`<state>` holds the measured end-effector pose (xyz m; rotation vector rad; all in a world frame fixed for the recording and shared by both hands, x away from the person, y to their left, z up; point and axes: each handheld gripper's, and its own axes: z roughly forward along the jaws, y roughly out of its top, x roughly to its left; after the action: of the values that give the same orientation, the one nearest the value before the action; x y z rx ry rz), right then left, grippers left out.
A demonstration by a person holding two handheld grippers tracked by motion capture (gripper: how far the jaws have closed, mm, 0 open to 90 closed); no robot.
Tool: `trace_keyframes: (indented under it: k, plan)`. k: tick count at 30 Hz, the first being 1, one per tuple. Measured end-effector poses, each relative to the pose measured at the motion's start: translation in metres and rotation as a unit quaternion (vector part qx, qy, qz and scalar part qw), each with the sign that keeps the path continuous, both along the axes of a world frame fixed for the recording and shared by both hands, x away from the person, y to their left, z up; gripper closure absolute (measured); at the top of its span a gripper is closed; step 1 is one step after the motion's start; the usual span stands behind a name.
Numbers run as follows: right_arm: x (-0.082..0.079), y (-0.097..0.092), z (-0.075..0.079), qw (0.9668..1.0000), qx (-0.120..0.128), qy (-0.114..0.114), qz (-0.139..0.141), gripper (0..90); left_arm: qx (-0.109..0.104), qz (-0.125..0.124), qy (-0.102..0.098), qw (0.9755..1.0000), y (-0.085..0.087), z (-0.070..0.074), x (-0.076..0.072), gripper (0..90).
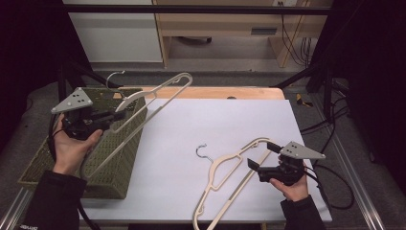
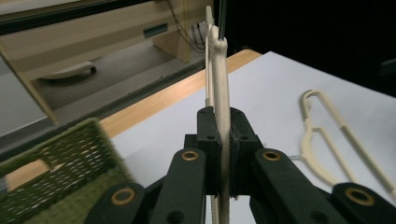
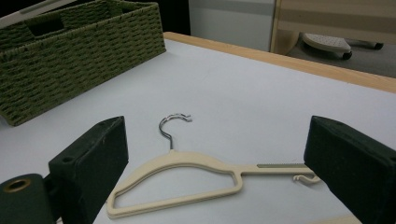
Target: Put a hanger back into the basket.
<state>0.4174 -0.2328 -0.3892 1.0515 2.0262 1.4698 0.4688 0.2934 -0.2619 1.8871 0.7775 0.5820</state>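
Note:
My left gripper (image 1: 117, 115) is shut on a cream plastic hanger (image 1: 153, 98) near its shoulder and holds it tilted in the air over a green woven basket (image 1: 115, 158). In the left gripper view the pads (image 2: 208, 135) press on the hanger (image 2: 219, 70) from both sides. A second cream hanger (image 1: 225, 167) with a metal hook lies flat on the white table (image 1: 215, 120). My right gripper (image 1: 262, 155) stands open at that hanger's right end. In the right gripper view the lying hanger (image 3: 187, 163) sits between the wide jaws, untouched.
The basket (image 3: 70, 51) stands on the table's left side. The table's wooden far edge (image 1: 215, 92) runs behind the white sheet. A wooden desk (image 1: 215, 24) and cables (image 1: 297, 43) stand beyond. Black frame bars flank both sides.

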Motion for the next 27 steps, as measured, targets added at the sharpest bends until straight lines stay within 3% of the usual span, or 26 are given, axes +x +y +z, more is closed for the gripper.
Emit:
trace_keyframes:
  k: [5,12,18,27]
  plan:
    - [0.000,0.000,0.000,1.0000,-0.001,0.000,0.001,7.0,0.000,0.023,0.011,0.9997,0.030,-0.002,0.013,85.3]
    - [0.000,0.000,0.000,1.0000,-0.003,0.001,0.000,7.0,0.002,0.047,0.016,0.9988,0.057,-0.010,0.021,85.3]
    - [0.001,0.001,-0.001,1.0000,-0.004,0.002,0.002,7.0,0.017,0.074,0.017,0.9970,0.083,-0.020,0.023,85.2]
    - [0.001,0.000,-0.001,1.0000,-0.007,-0.001,0.001,5.7,0.034,0.084,0.018,0.9957,0.101,-0.031,0.023,85.2]
